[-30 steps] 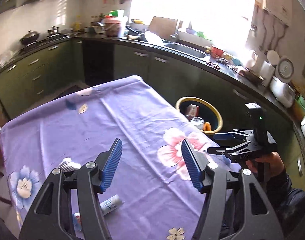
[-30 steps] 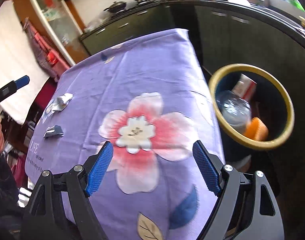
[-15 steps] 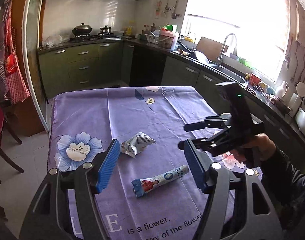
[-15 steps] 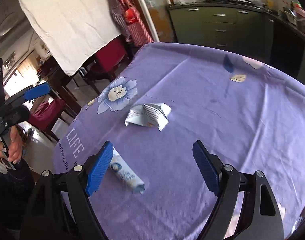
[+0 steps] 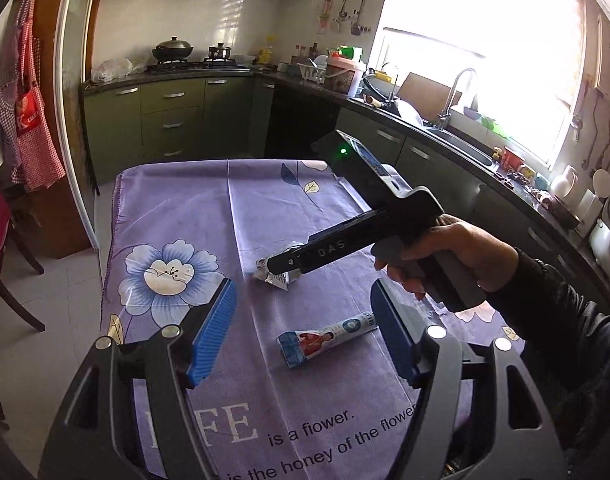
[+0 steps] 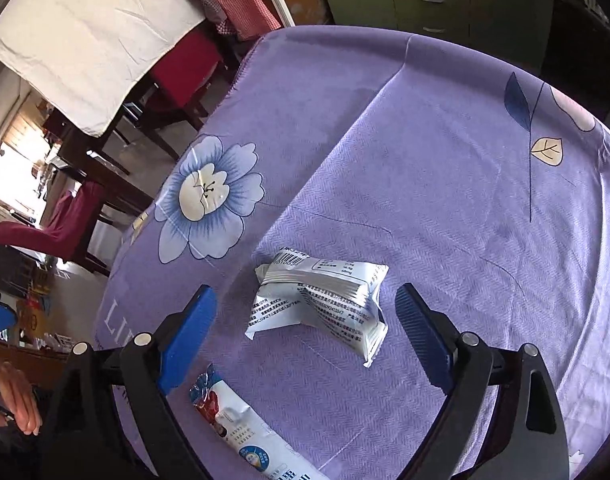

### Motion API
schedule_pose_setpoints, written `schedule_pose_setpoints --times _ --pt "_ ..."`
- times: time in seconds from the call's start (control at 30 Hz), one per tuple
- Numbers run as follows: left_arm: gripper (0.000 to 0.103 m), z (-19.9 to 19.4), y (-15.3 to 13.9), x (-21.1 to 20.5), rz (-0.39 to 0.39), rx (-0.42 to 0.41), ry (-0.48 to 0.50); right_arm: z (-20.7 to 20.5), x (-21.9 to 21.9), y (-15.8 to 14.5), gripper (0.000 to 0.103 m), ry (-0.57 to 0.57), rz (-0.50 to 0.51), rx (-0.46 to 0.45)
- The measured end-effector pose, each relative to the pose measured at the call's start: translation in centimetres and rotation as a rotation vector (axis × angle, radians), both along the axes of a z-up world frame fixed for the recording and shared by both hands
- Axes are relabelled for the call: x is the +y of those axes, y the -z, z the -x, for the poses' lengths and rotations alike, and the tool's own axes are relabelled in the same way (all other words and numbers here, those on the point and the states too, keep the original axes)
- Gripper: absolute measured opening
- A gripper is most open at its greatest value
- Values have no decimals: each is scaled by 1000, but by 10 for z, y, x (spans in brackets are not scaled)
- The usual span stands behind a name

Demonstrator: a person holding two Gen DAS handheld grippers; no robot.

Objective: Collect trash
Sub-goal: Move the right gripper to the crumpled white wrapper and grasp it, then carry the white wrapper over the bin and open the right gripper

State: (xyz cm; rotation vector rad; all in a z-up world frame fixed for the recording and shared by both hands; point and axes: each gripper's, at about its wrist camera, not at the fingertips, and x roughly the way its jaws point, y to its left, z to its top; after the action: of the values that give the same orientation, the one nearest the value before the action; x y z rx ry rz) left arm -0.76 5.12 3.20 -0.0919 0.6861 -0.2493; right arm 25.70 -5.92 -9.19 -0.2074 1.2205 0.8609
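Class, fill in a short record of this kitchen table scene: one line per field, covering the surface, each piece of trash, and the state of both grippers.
surface: table under a purple floral tablecloth
trash 1: crumpled white wrapper, lying on the cloth
trash 2: long printed sachet, lying flat, nearer the person
right gripper: jaws open, either side of the white wrapper, not closed on it
left gripper: jaws open, empty, sachet showing between them
right hand: holding the right gripper's handle

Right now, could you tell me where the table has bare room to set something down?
The far half of the tablecloth is bare. The near middle is crowded: crumpled white wrapper, snack tube, both open tools, right tool, left tool.
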Motion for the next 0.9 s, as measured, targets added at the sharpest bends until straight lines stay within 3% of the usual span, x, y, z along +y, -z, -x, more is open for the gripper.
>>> schedule_pose_setpoints --times 0.23,0.3,0.33,0.7,0.9 --pt "66 3 3 4 18 1 4 4 21 12 88 -13 106 -45" --pt "66 4 4 4 17 1 5 4 23 15 72 -9 127 -54" --pt "66 5 4 4 16 2 6 4 23 17 72 -7 134 -51" --pt "67 6 3 -2 10 -1 26 12 -14 -5 68 22 27 -32" --pt "70 1 4 -13 -1 7 57 22 -68 -27 68 66 -34 -35"
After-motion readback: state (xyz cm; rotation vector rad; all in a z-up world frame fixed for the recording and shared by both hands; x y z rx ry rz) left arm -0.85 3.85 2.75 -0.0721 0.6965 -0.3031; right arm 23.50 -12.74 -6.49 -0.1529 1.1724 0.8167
